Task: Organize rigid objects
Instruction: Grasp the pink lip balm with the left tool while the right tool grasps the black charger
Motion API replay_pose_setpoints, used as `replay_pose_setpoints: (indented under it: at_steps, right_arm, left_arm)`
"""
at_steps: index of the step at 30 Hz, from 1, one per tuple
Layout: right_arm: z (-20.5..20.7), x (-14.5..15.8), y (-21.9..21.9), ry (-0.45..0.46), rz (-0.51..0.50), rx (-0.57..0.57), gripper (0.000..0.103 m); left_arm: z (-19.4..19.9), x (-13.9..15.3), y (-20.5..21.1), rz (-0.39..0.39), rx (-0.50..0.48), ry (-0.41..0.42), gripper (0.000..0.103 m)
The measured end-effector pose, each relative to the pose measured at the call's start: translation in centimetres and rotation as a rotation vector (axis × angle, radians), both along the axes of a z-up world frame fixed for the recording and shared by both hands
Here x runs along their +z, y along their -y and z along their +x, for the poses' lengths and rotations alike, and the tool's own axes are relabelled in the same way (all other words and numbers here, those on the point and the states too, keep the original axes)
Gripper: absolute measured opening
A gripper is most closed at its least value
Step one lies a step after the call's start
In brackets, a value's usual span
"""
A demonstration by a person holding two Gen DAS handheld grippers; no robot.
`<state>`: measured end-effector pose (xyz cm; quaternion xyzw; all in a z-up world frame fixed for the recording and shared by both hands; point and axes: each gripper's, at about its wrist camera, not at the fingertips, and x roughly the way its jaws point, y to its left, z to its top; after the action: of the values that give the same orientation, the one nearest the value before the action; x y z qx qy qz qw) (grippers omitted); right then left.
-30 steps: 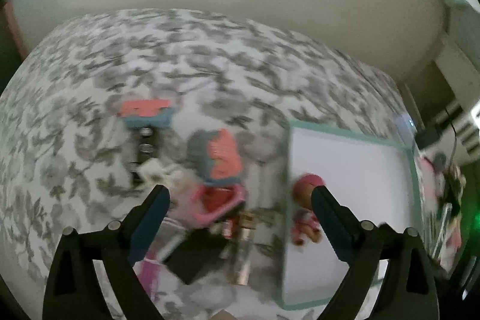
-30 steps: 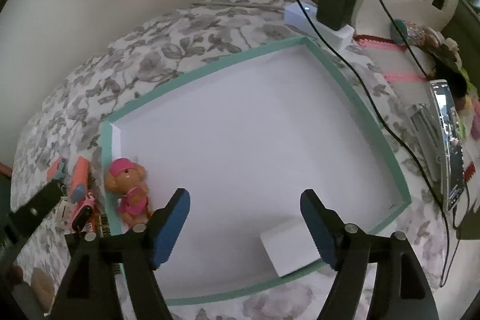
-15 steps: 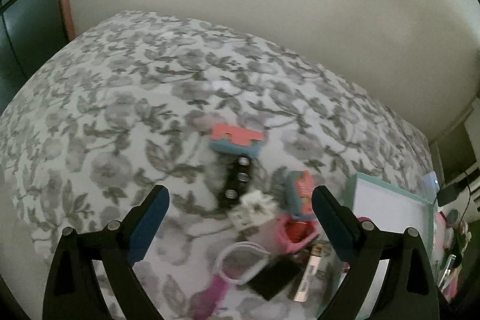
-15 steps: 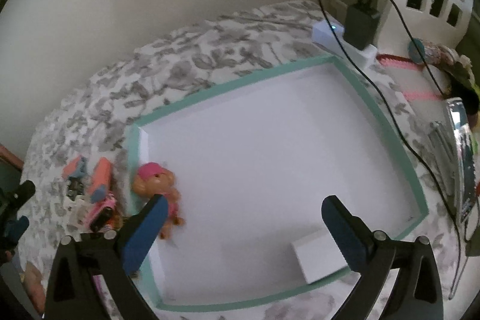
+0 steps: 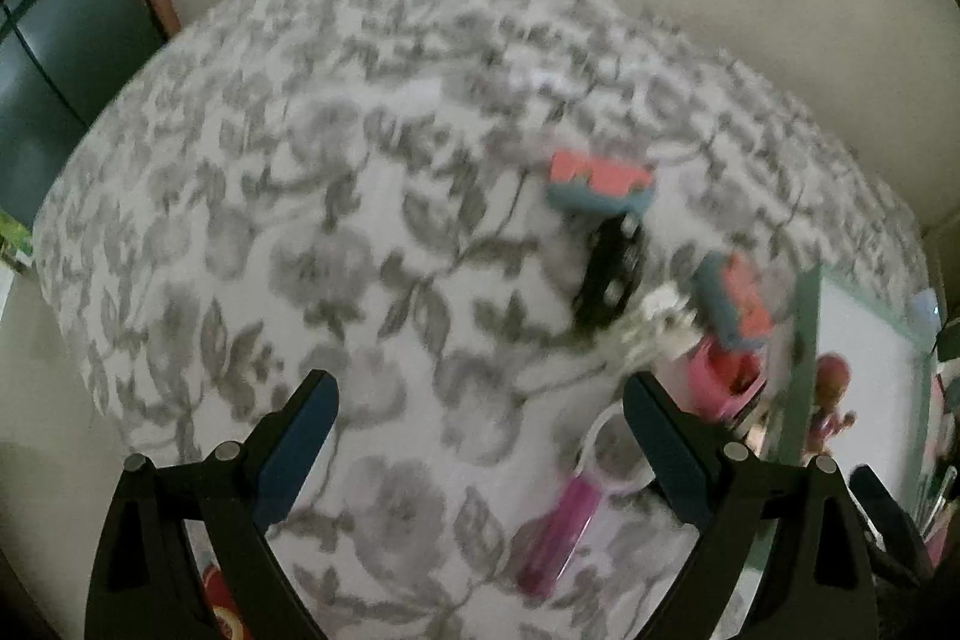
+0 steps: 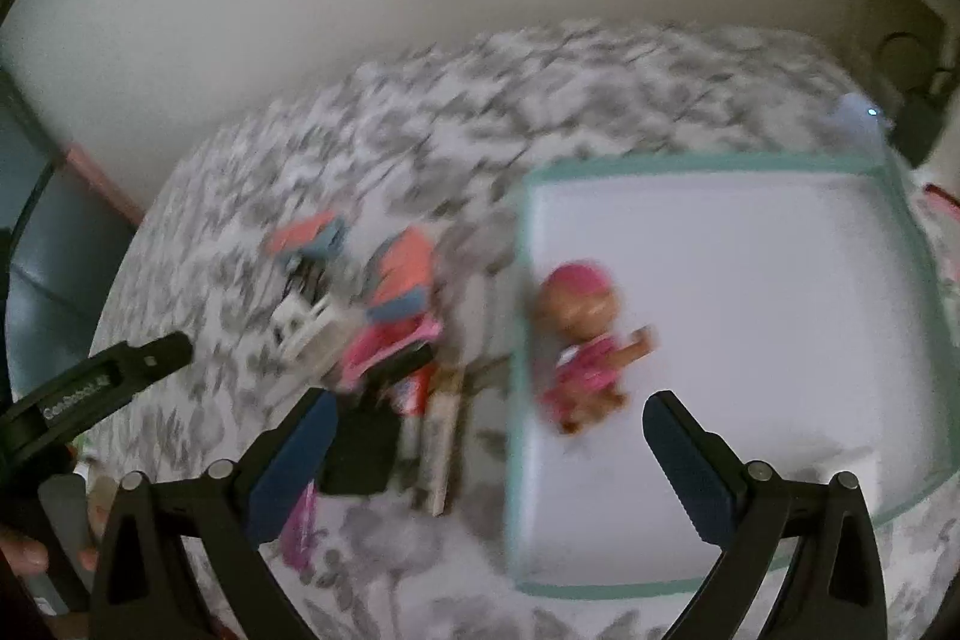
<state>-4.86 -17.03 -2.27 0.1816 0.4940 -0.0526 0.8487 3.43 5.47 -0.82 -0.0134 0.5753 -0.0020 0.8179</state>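
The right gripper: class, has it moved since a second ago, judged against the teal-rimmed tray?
Yes. The right gripper has swung left: the tray now sits right of centre, and the toy pile has come into view.

Bare floral bedspread (image 5: 252,244) toward its left edge, toy clutter (image 6: 372,316) crowding the strip beside the tray rim (image 6: 516,352), tray floor open past the doll (image 6: 585,340).

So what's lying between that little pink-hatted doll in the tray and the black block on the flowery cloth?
In the right wrist view, the tray's teal rim, then an orange-and-blue block and a pink toy, lie between the doll and the black block.
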Motion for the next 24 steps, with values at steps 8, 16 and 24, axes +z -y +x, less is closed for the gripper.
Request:
replay_pose_setpoints:
  at_steps: [8,16,24]
  right_arm:
    - [0.8,-2.1,-2.5,-0.079,0.052,0.037,0.103]
    - [1.3,-1.8,-3.5,-0.058,0.107,0.067,0.086]
    - [2.0,-2.1,-4.5,-0.067,0.153,0.114,0.068]
  left_arm:
    - [-1.5,-3.3,-0.6,-0.022,-0.011,-0.141,0.096]
    - [-3.2,-4.1,0.2,-0.013,-0.067,-0.171,0.094]
    - [-4.6,-4.7,2.8,-0.016,-0.156,-0.193,0.089]
